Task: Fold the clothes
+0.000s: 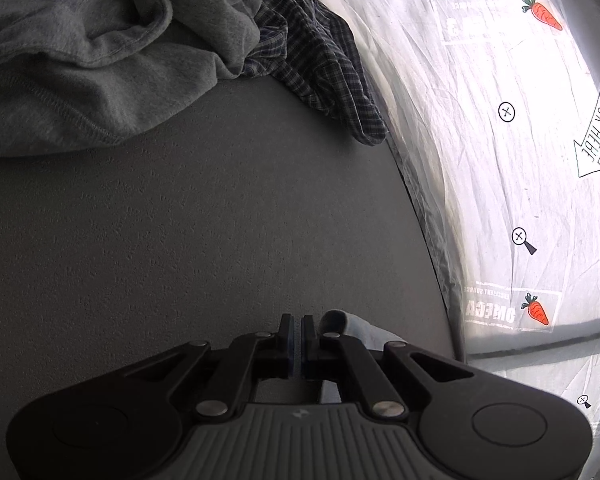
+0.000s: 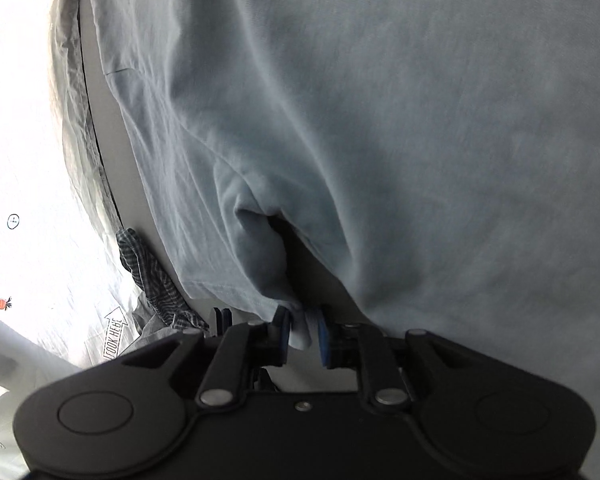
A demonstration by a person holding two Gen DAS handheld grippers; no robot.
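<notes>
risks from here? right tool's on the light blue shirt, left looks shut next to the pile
1. The right tool pinches only a small bunched tip of the light blue shirt, so it could slip out under a pull.
2. The grey sweatshirt and plaid garment lie heaped on the table; a dragged shirt might snag them.
3. The left tool looks shut beside cloth, possibly holding nothing.

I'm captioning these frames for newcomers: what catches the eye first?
The pale blue garment fills the right wrist view, a bunched corner pinched in the right gripper. In the left wrist view, a rumpled grey sweatshirt lies over a plaid shirt at the top, beside bright carrot-printed plastic sheeting.
</notes>
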